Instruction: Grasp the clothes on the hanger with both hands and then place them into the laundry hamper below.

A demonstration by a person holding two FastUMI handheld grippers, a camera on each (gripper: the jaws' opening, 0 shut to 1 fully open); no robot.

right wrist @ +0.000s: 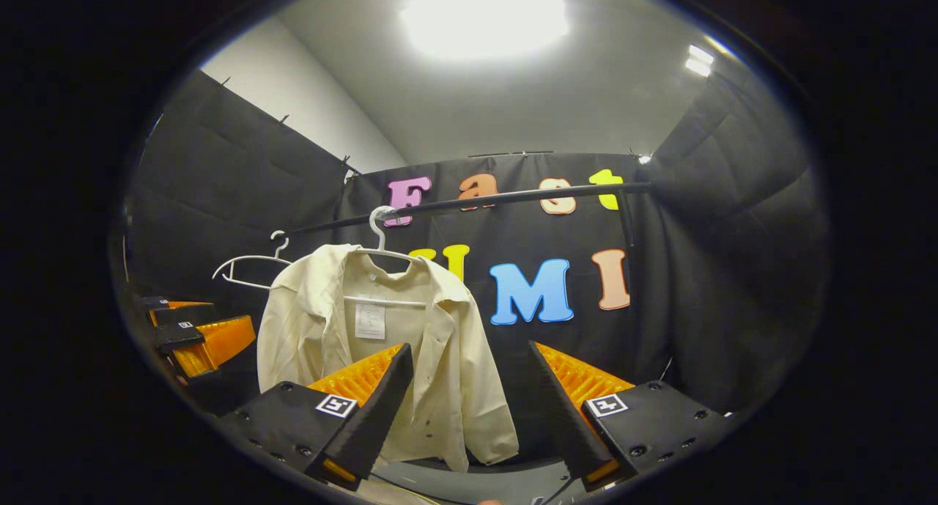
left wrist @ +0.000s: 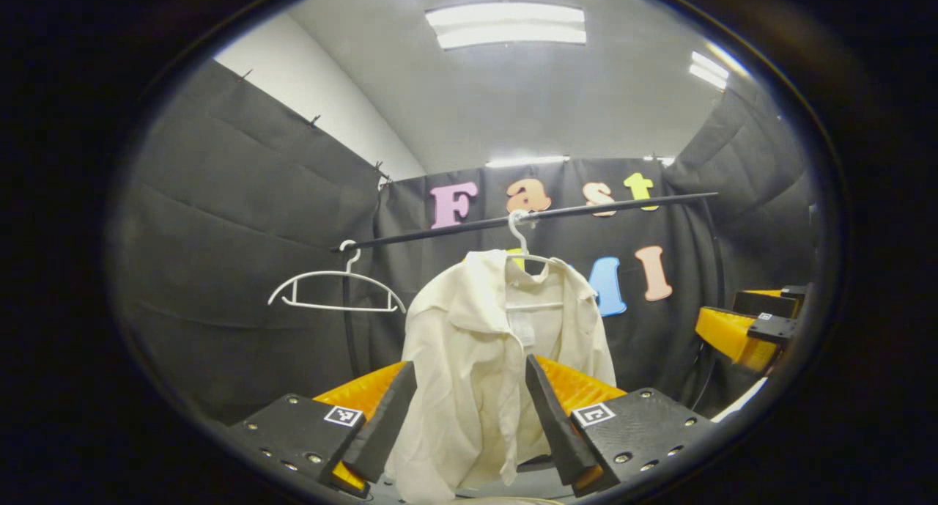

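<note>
Well, shirt hangs btwn open left gripper fingers, prob. beyond.

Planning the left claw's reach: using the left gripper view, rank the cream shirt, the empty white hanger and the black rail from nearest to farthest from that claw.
1. Cream shirt: straight ahead, framed between the open left claw fingers.
2. Empty white hanger: up and left, hung beside the shirt.
3. Black rail: highest, above both; too close to the hanger to rank firmly.

A cream shirt hung on a white hanger at centre frame. The left gripper stood open below it, and an empty hanger hung at left.
</note>
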